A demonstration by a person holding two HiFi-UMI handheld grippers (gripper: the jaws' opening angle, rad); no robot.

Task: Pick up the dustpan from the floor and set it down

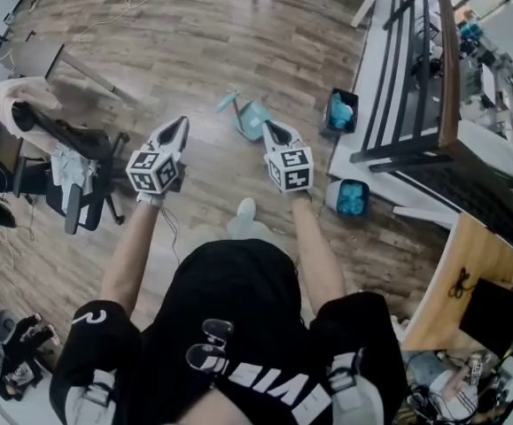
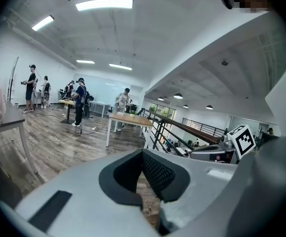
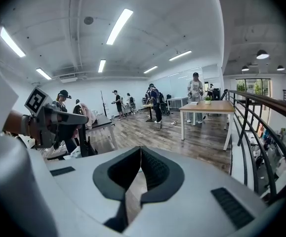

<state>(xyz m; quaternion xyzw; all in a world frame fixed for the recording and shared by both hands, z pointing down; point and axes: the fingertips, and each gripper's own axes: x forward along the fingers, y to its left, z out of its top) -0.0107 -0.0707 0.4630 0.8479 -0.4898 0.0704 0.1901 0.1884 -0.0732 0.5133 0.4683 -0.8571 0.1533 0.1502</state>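
A teal dustpan [image 1: 252,116] lies on the wooden floor in the head view, its handle pointing up-left. It sits just beyond and between my two grippers. My left gripper [image 1: 181,123] is held out to the dustpan's left, its jaws shut with nothing between them [image 2: 143,153]. My right gripper [image 1: 269,127] hovers close to the dustpan's near right side, also shut and empty [image 3: 141,149]. Neither gripper touches the dustpan. The dustpan does not show in either gripper view.
Two blue bins [image 1: 340,111] [image 1: 353,197] stand on the floor to the right by a black railing [image 1: 415,69]. An office chair [image 1: 70,162] draped with clothes stands at the left. A wooden table [image 2: 129,120] and several people [image 2: 79,100] are farther off.
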